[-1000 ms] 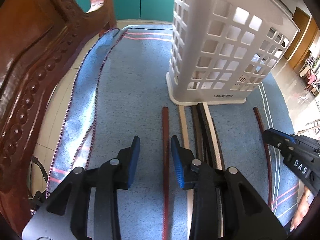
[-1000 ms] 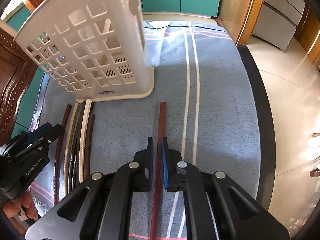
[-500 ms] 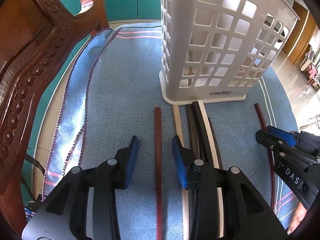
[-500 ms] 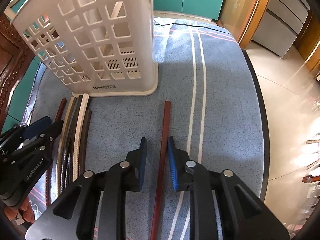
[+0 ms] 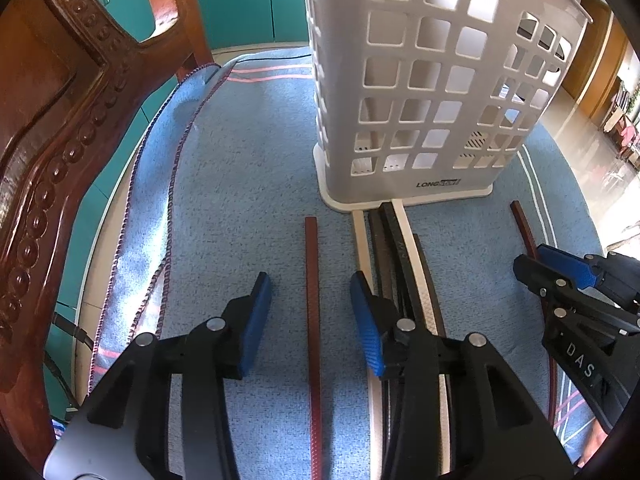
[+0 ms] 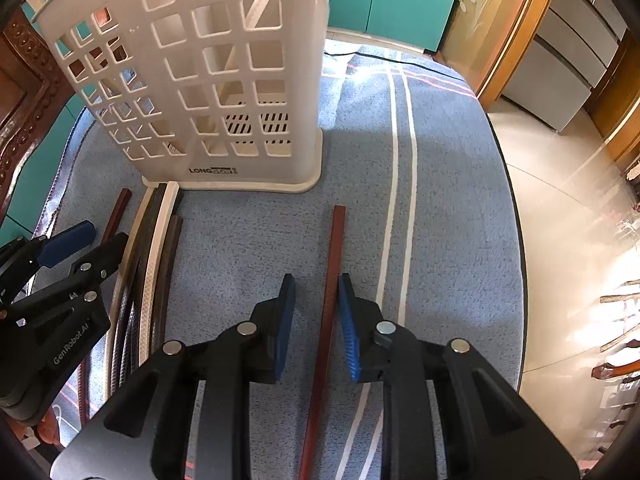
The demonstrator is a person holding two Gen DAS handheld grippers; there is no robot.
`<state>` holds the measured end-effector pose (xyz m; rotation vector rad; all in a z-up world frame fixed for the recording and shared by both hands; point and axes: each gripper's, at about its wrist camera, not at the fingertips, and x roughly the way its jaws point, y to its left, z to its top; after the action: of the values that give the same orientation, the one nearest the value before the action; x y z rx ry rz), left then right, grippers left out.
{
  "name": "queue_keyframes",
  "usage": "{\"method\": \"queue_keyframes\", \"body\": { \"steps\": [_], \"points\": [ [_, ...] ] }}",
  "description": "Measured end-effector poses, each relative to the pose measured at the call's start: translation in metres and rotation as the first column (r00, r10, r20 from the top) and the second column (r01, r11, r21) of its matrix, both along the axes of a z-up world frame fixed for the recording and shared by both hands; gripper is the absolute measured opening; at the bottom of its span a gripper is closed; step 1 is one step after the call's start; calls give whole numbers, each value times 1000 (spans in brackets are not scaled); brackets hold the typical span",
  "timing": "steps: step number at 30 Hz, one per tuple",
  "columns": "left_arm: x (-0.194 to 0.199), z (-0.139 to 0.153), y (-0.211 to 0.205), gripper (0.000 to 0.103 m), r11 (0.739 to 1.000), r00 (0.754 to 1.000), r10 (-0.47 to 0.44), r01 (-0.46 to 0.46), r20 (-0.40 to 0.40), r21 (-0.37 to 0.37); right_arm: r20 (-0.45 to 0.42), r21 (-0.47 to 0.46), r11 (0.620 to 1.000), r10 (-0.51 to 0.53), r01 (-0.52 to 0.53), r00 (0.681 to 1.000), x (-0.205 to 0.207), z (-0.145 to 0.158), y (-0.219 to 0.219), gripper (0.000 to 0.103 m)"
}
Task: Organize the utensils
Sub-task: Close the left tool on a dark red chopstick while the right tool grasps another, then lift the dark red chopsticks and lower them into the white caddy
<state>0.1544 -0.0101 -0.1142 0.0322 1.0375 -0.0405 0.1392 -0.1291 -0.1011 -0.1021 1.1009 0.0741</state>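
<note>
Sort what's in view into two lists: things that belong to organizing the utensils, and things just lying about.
Job:
- red-brown chopstick under the left gripper
- red-brown chopstick under the right gripper
- bundle of chopsticks
- white basket

Lying about:
- blue cloth
- wooden chair

Red-brown chopstick (image 6: 330, 280) flat on cloth, bundle (image 5: 400, 264) touching basket (image 5: 408, 80)

White lattice basket (image 5: 420, 80), reddish-brown chopstick (image 5: 312, 300), blue cloth (image 6: 440, 200) with white stripes, blue-padded black hand-held gripper (image 6: 316, 312)

White perforated plastic basket (image 5: 432, 92) upright on blue cloth (image 5: 248, 168); reddish-brown chopstick (image 5: 313, 320) between left gripper's (image 5: 310, 316) just-widened, non-touching jaws.
</note>
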Motion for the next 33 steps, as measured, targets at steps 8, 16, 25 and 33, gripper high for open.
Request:
{"method": "queue_keyframes", "body": {
  "steps": [8, 16, 25, 33],
  "points": [
    [-1, 3, -13, 13, 999, 999, -38, 38, 1, -2, -1, 37, 999, 18, -18, 1000, 1, 4, -9, 9],
    [-4, 16, -9, 7, 999, 999, -14, 16, 49, -36, 16, 109, 993, 39, -41, 999, -1, 15, -10, 7],
    [-44, 101, 15, 7, 985, 952, 19, 35, 304, -171, 173, 242, 965, 54, -95, 983, -32, 85, -36, 7],
    [-92, 182, 23, 7, 963, 853, 39, 107, 520, -248, 341, 356, 920, 37, -165, 940, -75, 157, -59, 7]
  ]
}}
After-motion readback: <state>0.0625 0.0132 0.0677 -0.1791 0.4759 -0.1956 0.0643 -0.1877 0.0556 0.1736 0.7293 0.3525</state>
